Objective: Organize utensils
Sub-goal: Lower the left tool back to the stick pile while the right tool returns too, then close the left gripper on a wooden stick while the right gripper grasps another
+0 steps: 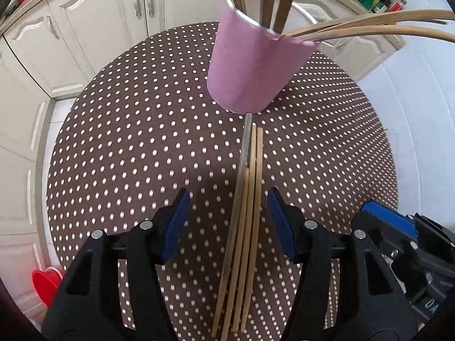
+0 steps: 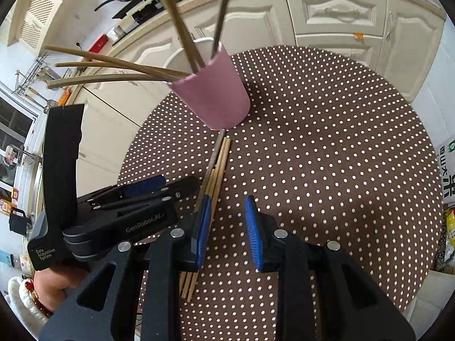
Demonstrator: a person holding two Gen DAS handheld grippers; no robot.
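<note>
- left gripper point(image 1: 229, 221) hung over the chopsticks point(image 1: 244, 227) with its fingers point(image 1: 177, 224) apart on either side of the bundle, touching nothing; they could have shut on only some sticks and left the rest behind, since the sticks lay unevenly, one shorter than its neighbours.
- right gripper point(image 2: 227, 230) sat just beside the same bundle, fingers point(image 2: 253, 233) narrowly apart and empty, the sticks lying outside and partly under its left finger; that finger could have nudged or pinned them as the left one closed.
- both grippers were crowded together over one small bundle, so i judged a knock between their bodies likely if either moved sideways.
- chopsticks lay flat on the dotted table point(image 1: 128, 142), far tips just at the foot of the cup point(image 1: 250, 71); a push along their length could have shoved the cup or tipped it.
- cup already held several long sticks point(image 1: 287, 0) leaning out at wide angles, some bent far to one side; raising new ones past them risked a snag, and the top-heavy load made a topple easier.
- a darker, greyer stick point(image 1: 246, 142) lay against the pale ones; whether it was a different utensil i could not tell, and a mixed grab might have slipped.
</note>
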